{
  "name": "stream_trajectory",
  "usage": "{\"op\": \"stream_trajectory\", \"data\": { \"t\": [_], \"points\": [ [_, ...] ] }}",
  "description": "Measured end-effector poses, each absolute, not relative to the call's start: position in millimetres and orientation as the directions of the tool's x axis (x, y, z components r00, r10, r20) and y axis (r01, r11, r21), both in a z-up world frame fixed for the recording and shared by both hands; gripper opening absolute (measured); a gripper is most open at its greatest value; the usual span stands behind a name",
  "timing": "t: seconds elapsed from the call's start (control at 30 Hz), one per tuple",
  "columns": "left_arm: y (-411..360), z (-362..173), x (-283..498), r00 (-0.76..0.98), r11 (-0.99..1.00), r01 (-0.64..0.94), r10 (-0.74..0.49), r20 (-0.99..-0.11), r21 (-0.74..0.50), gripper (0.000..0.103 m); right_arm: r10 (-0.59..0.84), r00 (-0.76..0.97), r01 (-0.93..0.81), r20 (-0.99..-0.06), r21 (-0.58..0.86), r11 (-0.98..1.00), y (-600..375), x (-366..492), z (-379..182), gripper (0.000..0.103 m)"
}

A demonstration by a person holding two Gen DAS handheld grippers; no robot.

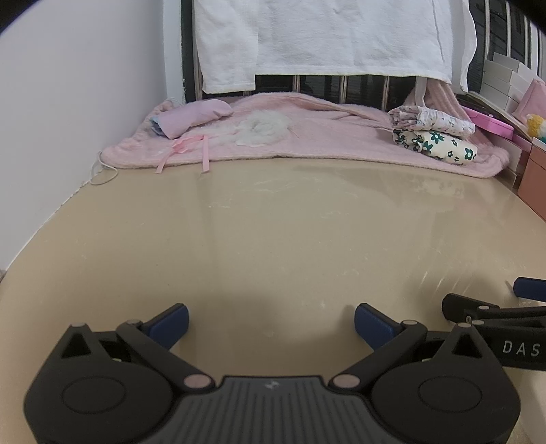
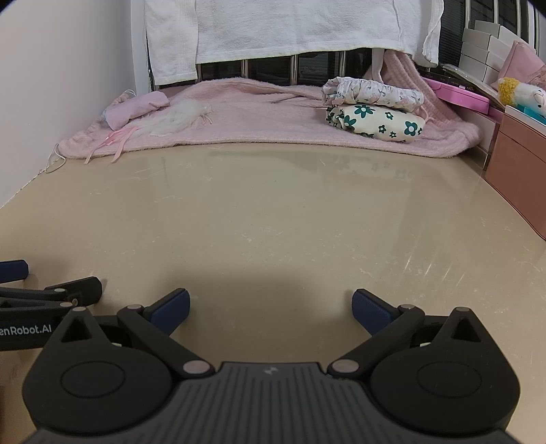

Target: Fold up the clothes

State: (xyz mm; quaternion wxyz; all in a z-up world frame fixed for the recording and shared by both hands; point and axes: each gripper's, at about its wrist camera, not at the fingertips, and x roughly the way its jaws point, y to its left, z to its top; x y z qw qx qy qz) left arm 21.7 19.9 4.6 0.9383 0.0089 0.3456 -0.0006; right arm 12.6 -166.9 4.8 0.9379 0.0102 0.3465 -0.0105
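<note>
Pink fuzzy blanket (image 2: 259, 112) spread flat at table's (image 2: 273, 211) far end, two folded floral garments (image 2: 373, 112) stacked on it, left gripper (image 1: 271, 322) and right gripper (image 2: 269, 309) both spread wide, holding nothing

We log: beige table (image 2: 273, 211); pink blanket (image 2: 259, 112); white towel (image 2: 290, 27); cream bundle (image 2: 375, 123) with green flowers; pale floral bundle (image 2: 372, 92); brown box (image 2: 518, 160).
</note>
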Motion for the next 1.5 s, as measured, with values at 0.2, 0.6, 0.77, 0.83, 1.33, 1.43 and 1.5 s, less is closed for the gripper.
{"op": "stream_trajectory", "data": {
  "t": [0.2,0.6,0.77,0.83,1.33,1.43,1.5],
  "points": [
    [19.7,4.8,21.7,0.761,1.000,0.009,0.005,-0.649,0.017,0.103,-0.013,0.760,0.027,-0.650,0.012,1.000,-166.8,12.8,4.5,0.102],
    [18.5,4.9,21.5,0.758,1.000,0.008,0.005,-0.652,0.018,0.103,-0.013,0.760,0.027,-0.650,0.012,1.000,-167.0,12.9,4.5,0.102],
    [18.8,4.6,21.2,0.758,1.000,0.010,0.004,-0.653,0.017,0.103,-0.013,0.760,0.026,-0.650,0.012,1.000,-167.1,12.9,4.5,0.102],
    [19.0,4.7,21.2,0.757,1.000,0.011,0.003,-0.653,0.017,0.103,-0.013,0.760,0.027,-0.650,0.012,1.000,-167.1,13.0,4.7,0.102],
    [19.1,4.3,21.0,0.758,1.000,0.011,0.003,-0.652,0.017,0.103,-0.023,0.760,0.039,-0.650,0.010,0.999,-167.7,11.5,4.7,0.102],
    [19.0,4.3,21.1,0.758,1.000,0.011,0.003,-0.652,0.017,0.103,-0.024,0.760,0.039,-0.650,0.009,0.999,-167.4,11.3,4.6,0.102],
    [19.0,4.4,21.0,0.759,1.000,0.011,0.003,-0.651,0.018,0.103,-0.024,0.760,0.039,-0.650,0.009,0.999,-167.4,11.3,4.4,0.102]
  ]
}}
